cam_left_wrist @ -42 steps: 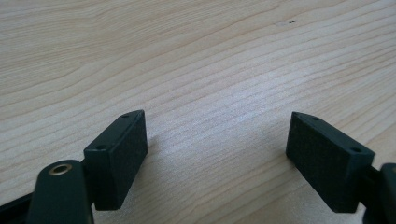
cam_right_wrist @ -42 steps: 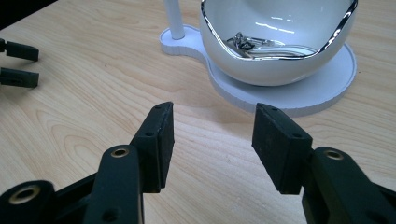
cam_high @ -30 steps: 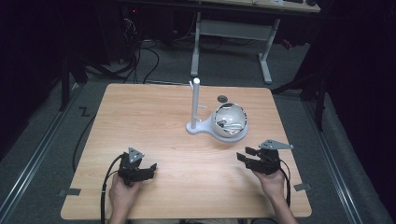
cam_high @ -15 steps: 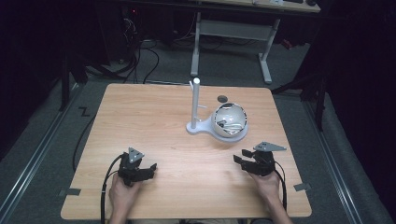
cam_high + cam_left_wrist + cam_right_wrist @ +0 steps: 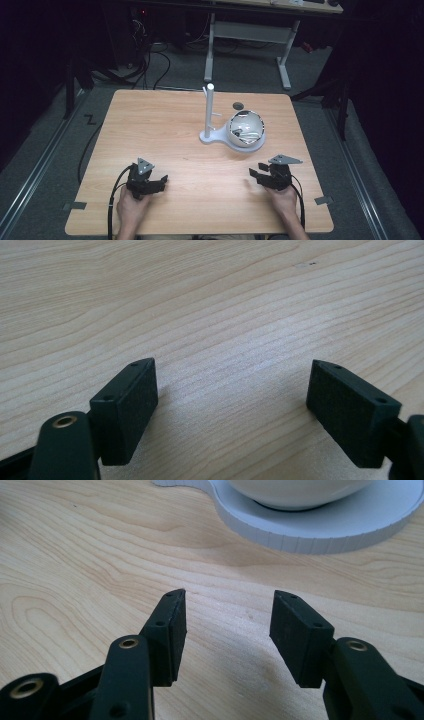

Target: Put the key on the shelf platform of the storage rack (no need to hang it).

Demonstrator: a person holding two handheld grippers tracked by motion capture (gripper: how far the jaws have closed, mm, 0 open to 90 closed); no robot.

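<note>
1. A white stand (image 5: 220,136) sits past the centre of the wooden table (image 5: 165,120), toward one o'clock. Its flat base runs left to right across the tabletop, and a slim white post (image 5: 210,107) stands upright at the base's left end.
2. A round bowl with a shiny inside (image 5: 246,129) rests on the right end of that base, mouth tilted toward the near edge of the table; small items lie inside it, too small to tell.
3. A small dark disc (image 5: 238,105) lies on the wood just beyond the bowl, at twelve o'clock from it.
4. The right gripper (image 5: 261,175), held in a hand at the table's five o'clock, points toward the base's rim, which shows close ahead in the right gripper view. Its jaws are parted and grasp nothing.
5. The left gripper (image 5: 159,181), at seven o'clock and well apart from the stand, hangs low over bare wood, jaws spread wide and empty.
</note>
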